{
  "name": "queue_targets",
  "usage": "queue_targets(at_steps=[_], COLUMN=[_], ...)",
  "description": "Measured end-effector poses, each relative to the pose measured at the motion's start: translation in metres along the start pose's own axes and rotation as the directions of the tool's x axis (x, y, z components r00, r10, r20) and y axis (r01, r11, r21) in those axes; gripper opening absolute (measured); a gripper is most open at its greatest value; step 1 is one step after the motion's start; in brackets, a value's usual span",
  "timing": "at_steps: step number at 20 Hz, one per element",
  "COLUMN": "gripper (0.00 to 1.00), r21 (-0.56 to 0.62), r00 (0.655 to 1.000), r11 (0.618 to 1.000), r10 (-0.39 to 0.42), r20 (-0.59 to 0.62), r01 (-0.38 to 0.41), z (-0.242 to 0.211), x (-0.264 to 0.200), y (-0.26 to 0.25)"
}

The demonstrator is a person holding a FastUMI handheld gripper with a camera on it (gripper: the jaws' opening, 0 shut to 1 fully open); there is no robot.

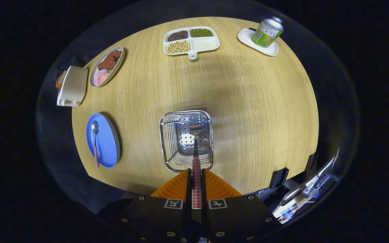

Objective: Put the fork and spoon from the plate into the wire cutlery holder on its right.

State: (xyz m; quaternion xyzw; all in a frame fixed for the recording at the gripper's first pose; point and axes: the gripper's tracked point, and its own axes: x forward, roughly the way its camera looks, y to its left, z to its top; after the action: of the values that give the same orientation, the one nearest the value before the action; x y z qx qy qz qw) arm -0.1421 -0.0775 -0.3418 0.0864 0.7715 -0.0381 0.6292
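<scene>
My gripper (196,175) is shut on the checkered handle of the fork (196,158), which points straight ahead from between the fingers. The fork's head hangs over the open top of the wire cutlery holder (167,141), just ahead of the fingers, with its tines above the perforated bottom. To the holder's left lies the blue plate (108,141), and the spoon (95,141) with a matching checkered handle rests on it, bowl pointing away.
On the round wooden table (255,111) stand a divided dish of beans (191,40) at the far side, a green can (268,32) on a white tray at the far right, an oval dish of food (107,65) and a white toaster (72,86) at the left.
</scene>
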Motion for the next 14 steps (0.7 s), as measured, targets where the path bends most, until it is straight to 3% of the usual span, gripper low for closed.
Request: queue_targets(at_steps=[3,10,14], gripper=[0.13,0.13,0.14], r21=[-0.038,0.023,0.074], r00=[0.999,0.997,0.997], r11=[0.999,0.998,0.995], r10=[0.021,0.061,0.065], r20=[-0.032,-0.05,0.029], r01=[-0.022,-0.06,-0.067], z=[-0.009,0.001,0.021], x=[-0.003,-0.008,-0.007], y=[0.006,0.006,0.006])
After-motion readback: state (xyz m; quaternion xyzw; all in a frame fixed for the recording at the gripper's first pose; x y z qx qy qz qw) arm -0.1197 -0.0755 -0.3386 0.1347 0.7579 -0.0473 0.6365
